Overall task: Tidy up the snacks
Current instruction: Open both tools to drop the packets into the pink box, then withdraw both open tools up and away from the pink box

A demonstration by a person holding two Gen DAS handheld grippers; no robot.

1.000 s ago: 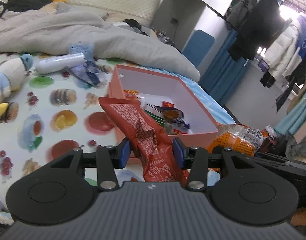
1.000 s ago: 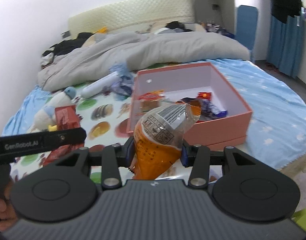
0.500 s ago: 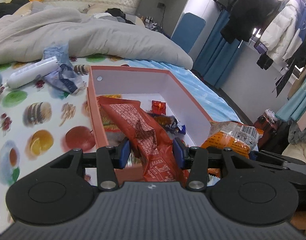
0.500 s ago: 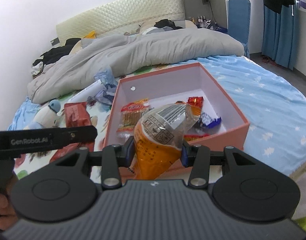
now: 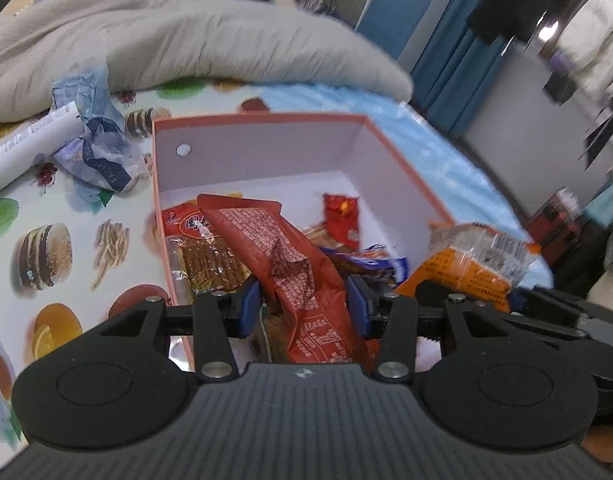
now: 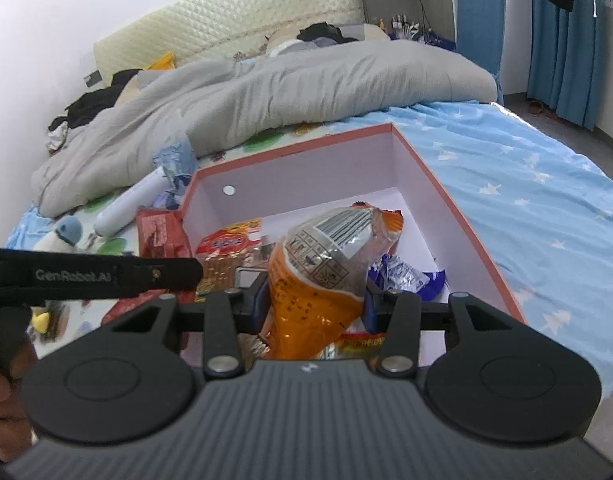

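Crinkled red snack packet (image 5: 290, 264), dense white print, over pink-walled box (image 5: 266, 152)

My left gripper (image 5: 304, 306) tilts steeply down over the near end of the salmon-pink box (image 5: 262, 120), its blue pads pressed against the sides of a red snack packet (image 5: 290, 264), so the jaws stand partway closed around it. My right gripper (image 6: 312, 300) points down over the same box, nearer its right wall, jaws clamped at about the same width on an orange snack bag (image 6: 318, 276). Seen from the right wrist, the left gripper's black finger reaches in from the left, level with the box's near left corner. My bare hand (image 6: 4, 396) wraps its handle at the lower left edge, below the box.
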